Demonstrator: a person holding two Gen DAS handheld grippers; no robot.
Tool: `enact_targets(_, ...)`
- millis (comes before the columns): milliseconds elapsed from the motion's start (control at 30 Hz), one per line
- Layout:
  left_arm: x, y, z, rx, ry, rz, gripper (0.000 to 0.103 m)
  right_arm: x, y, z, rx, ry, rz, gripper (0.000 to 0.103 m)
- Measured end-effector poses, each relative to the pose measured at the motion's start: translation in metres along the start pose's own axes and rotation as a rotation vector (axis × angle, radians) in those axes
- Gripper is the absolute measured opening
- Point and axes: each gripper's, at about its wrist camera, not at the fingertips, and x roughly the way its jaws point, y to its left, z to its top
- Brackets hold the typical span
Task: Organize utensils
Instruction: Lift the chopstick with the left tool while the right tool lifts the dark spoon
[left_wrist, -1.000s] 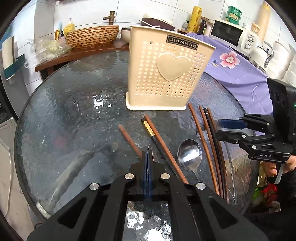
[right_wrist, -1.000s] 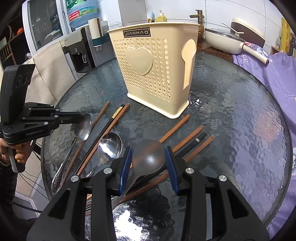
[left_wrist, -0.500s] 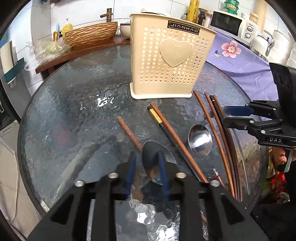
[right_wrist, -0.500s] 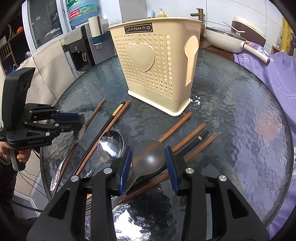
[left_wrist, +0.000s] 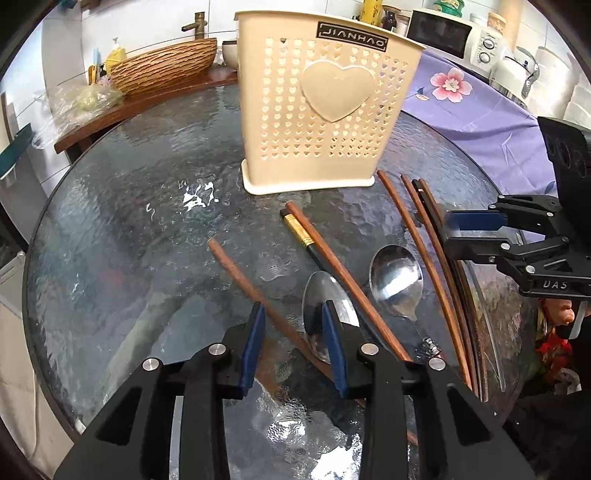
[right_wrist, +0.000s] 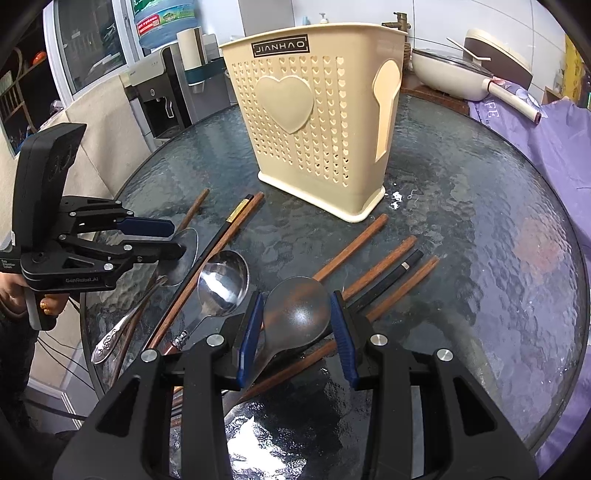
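A cream perforated utensil holder (left_wrist: 325, 110) stands on the round glass table (left_wrist: 140, 206); it also shows in the right wrist view (right_wrist: 317, 125). My left gripper (left_wrist: 293, 314) is open; a steel spoon (left_wrist: 325, 295) lies by its right finger, across a brown chopstick (left_wrist: 240, 273). A second steel spoon (left_wrist: 397, 280) lies to the right. My right gripper (right_wrist: 297, 306) has its pads on both sides of a grey spoon (right_wrist: 295, 314), which rests over several chopsticks (right_wrist: 384, 258). In the right wrist view the left gripper (right_wrist: 173, 236) hovers over the spoon (right_wrist: 184, 254).
More brown and black chopsticks (left_wrist: 424, 229) lie along the table's right edge. A wicker basket (left_wrist: 162, 70) sits on a wooden shelf behind. A purple flowered cloth (left_wrist: 472, 107) covers the counter at the right. A pan (right_wrist: 450, 74) sits behind the table.
My left gripper was shut on the steel spoon; it has opened and the spoon now lies on the table. The right gripper has stayed around the grey spoon.
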Motion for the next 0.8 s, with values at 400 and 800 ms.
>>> enact_targets(400,0.006,0.018,0.016,-0.105,0.027,0.143,0.031,-0.001,0.003,0.001,-0.004,-0.006,-0.004,0.038)
enact_targets(800,0.031,0.015,0.039,-0.115,0.068,0.215,0.013,0.001,0.007,0.001,-0.006,-0.003,0.002,0.038)
